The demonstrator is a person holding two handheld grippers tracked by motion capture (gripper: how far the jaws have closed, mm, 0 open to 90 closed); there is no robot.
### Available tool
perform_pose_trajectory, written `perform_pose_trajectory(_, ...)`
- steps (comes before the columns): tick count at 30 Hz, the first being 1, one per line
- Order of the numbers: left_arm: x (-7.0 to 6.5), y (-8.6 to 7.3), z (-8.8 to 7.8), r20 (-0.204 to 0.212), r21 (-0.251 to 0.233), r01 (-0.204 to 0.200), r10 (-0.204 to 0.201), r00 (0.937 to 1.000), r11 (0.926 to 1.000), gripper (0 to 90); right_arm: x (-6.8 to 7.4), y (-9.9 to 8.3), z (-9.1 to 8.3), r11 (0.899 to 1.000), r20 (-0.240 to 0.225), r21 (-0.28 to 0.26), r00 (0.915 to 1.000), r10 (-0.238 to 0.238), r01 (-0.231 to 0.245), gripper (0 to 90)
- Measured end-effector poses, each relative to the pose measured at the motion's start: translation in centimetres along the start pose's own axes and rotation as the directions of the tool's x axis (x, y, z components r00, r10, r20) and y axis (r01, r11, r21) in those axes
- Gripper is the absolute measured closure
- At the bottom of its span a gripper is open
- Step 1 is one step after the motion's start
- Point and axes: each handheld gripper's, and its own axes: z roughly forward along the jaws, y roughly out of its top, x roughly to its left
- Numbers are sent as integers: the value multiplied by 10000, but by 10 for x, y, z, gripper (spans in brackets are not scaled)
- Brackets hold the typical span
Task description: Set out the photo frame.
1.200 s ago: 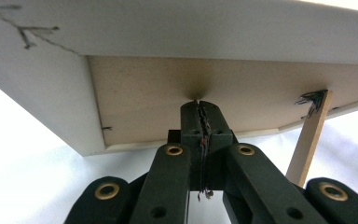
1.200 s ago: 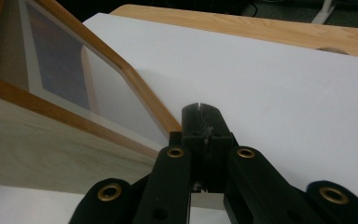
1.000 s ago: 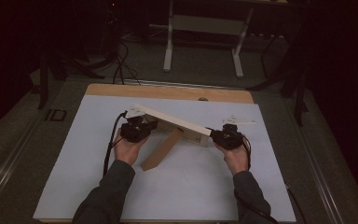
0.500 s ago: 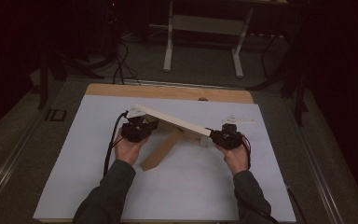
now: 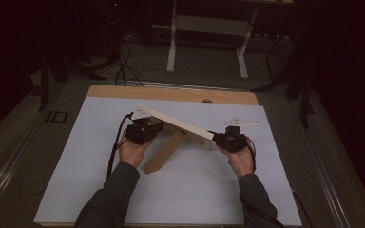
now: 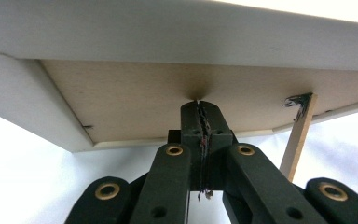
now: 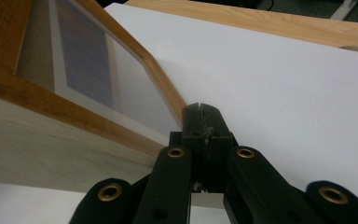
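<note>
Picture frame [image 5: 178,127] rests tilted between two closed, level hand-held grippers.

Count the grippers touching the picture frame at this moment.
2. The left gripper, jaws shut, sits under the picture frame at its left end; the right gripper, jaws shut, meets its right end. Exact contact points are partly hidden.

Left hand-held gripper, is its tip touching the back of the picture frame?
Touching. The left gripper view shows the shut left hand-held gripper pressed against the picture frame's brown backing, no gap visible.
</note>
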Motion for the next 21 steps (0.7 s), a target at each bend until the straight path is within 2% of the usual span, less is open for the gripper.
perform_pose_trajectory(21, -6, 7, 1, 190, -83, -114, 116, 9998, 9999, 900, 11, 8, -3, 9977, -436, 342, 9974, -575, 590, 897)
